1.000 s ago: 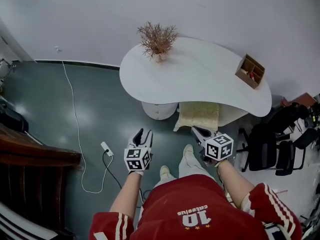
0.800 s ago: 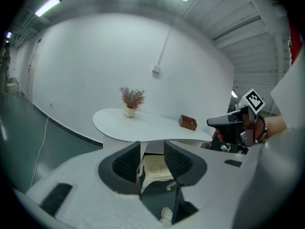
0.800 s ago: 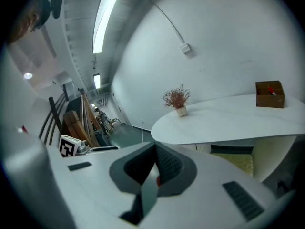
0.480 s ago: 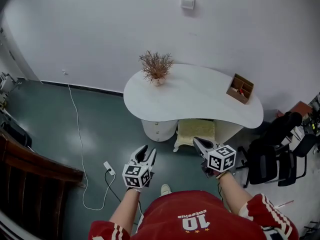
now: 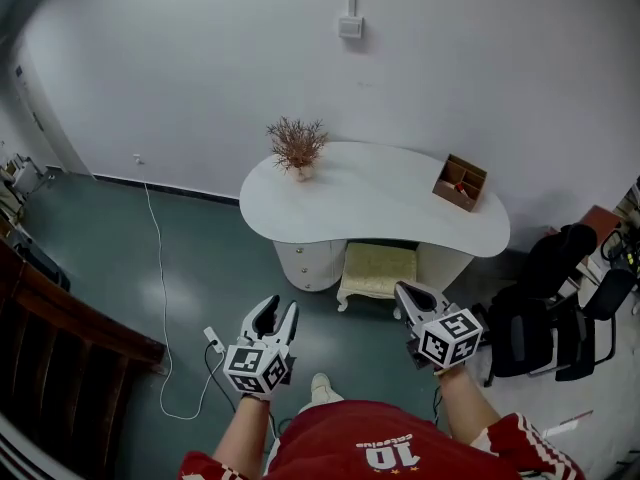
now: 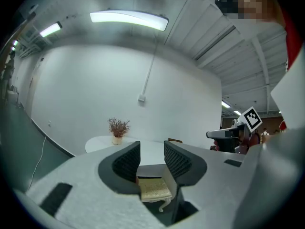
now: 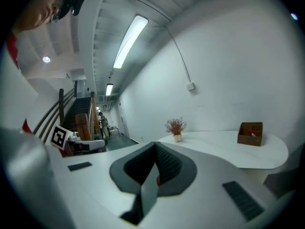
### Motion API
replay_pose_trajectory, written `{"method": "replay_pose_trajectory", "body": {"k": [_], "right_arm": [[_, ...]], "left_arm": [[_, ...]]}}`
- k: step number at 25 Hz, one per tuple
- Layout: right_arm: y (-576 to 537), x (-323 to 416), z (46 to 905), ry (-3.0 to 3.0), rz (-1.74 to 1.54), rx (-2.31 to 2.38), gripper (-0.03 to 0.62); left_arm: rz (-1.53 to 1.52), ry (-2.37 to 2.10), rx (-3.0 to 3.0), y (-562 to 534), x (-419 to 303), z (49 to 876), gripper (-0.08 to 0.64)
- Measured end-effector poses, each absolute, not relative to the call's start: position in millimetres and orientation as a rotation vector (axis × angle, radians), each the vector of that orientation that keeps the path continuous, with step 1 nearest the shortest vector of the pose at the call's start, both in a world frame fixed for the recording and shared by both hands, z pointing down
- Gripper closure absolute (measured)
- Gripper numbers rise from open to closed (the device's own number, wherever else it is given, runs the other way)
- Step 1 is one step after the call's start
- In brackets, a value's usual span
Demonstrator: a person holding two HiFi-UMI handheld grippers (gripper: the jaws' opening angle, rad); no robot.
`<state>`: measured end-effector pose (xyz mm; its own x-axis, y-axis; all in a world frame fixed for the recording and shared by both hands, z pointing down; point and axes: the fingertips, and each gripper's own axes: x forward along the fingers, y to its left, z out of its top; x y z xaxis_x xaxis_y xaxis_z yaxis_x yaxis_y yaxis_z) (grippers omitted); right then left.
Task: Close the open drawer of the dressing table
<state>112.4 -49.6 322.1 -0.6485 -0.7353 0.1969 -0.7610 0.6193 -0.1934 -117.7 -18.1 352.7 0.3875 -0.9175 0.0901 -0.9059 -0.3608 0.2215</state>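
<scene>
The left hand-held gripper [image 5: 272, 314] is held up with its jaws apart, and nothing is gripped in it. The right hand-held gripper [image 5: 412, 298] is held up too, with its jaws shut together and nothing between them. Both are kept well apart from the white surface [image 5: 380, 193], so the walk up to it seems to be the step in hand. The open drawer is to be looked for in the drawer unit [image 5: 310, 264] under the left part of the surface; which drawer is open cannot be told from here. To do it well, the stool [image 5: 378, 271] should be stepped around, and the drawer front should be pushed flat and straight until it is shut. Counted: one cable [image 5: 163, 298] on the floor, two hand-held grippers, one plant [image 5: 296, 146], one drawer unit, one stool, one wooden box [image 5: 460, 182].
</scene>
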Motion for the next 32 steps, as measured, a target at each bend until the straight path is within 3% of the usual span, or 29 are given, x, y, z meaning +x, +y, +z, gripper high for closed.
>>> {"method": "replay_pose_trajectory", "body": {"k": [12, 19, 32], "right_arm": [[54.7, 194.9, 256.1, -2.836, 0.237, 1.399, 0.588], [101.2, 213.6, 238.1, -2.855, 0.159, 1.43, 0.588], [123.0, 222.8, 228.8, -2.906, 0.139, 1.427, 0.588]], "left_arm": [[-0.154, -1.757, 2.542, 89.8, -41.8, 268.6, 0.413], [-0.211, -1.853, 2.543, 132.6, -32.0, 243.2, 0.52], [-0.215, -1.79, 2.639, 158.8, -3.1, 223.0, 0.561]]}}
